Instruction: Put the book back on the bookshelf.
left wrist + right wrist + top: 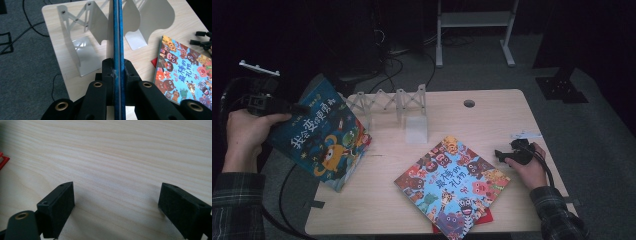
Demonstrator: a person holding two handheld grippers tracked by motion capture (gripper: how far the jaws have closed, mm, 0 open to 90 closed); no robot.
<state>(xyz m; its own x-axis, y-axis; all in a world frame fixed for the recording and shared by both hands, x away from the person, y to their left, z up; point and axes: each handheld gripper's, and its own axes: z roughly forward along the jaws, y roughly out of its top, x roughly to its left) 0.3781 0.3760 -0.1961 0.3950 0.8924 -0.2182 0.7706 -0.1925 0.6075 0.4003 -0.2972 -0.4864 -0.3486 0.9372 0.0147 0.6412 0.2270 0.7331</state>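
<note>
My left gripper [294, 108] is shut on a dark blue picture book [324, 135], held tilted in the air over the table's left edge. In the left gripper view the book's blue edge [118, 37] runs straight up between the closed jaws [117, 71]. A second, light blue picture book [452, 186] lies flat on the table near the front; it also appears at the right of the left gripper view [183, 72]. My right gripper [502, 154] rests on the table at the right, open, with bare wood between its jaws [116, 202].
A white folding book rack [394, 102] stands at the back of the wooden table [492, 115], its white panels [82, 37] just beyond the held book. A red item [484, 218] pokes out under the flat book. Cables lie on the floor behind.
</note>
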